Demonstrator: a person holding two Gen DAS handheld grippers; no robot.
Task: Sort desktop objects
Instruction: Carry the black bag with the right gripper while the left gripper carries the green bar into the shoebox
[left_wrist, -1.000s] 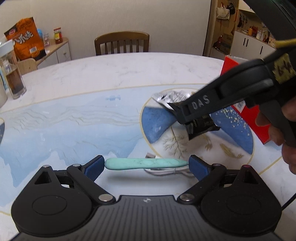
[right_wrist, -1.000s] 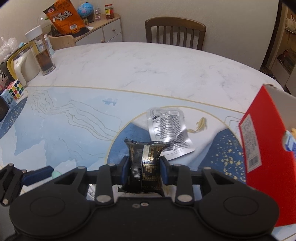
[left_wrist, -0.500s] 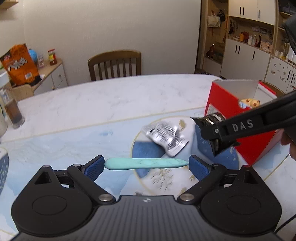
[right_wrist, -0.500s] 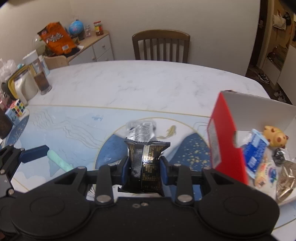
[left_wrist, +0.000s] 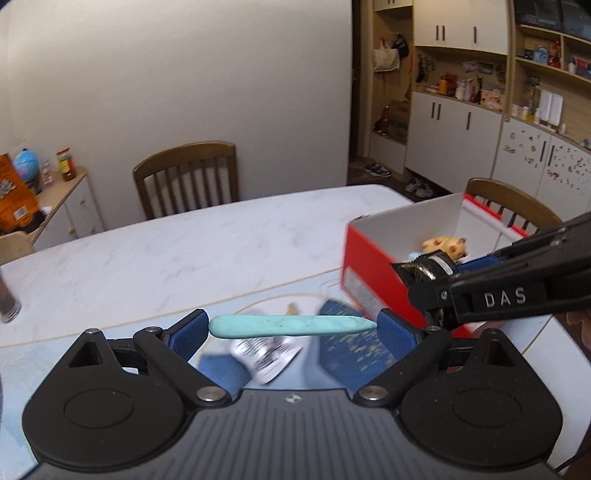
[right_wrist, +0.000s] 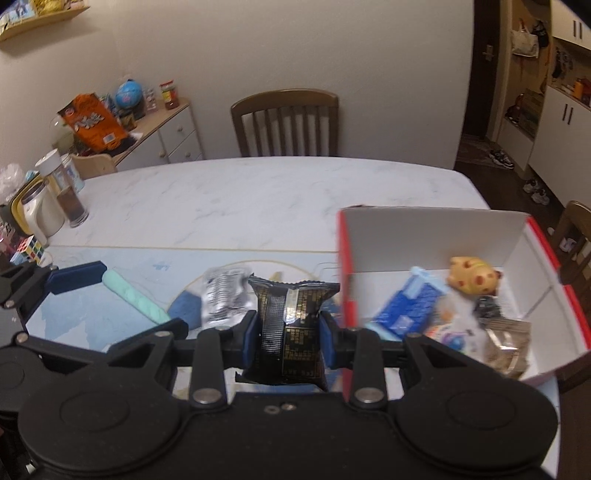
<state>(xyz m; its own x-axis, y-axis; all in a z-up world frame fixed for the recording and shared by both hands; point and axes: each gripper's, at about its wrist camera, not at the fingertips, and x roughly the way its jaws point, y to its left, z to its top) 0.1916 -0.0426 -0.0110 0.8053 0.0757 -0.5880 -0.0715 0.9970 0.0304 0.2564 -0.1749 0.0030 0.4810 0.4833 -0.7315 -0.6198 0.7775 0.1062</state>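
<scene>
Two hand-held grippers were raised above the tabletop (right_wrist: 258, 199), each gripping one item. The left hand-held gripper (left_wrist: 293, 328) held a turquoise stick (left_wrist: 291, 326) endwise between its blue pads, jaws spread wide to span its length. The right hand-held gripper (right_wrist: 288, 332) was closed narrowly on a black packet (right_wrist: 290, 325), which stood upright between the pads, just left of the red box (right_wrist: 436, 295) and near its left wall. Inside the box lay a blue packet (right_wrist: 410, 306), a yellow toy (right_wrist: 469, 280) and a brown pouch (right_wrist: 506, 347). A silver packet (right_wrist: 221, 295) lay on the blue mat (right_wrist: 110, 317), left of the black packet.
</scene>
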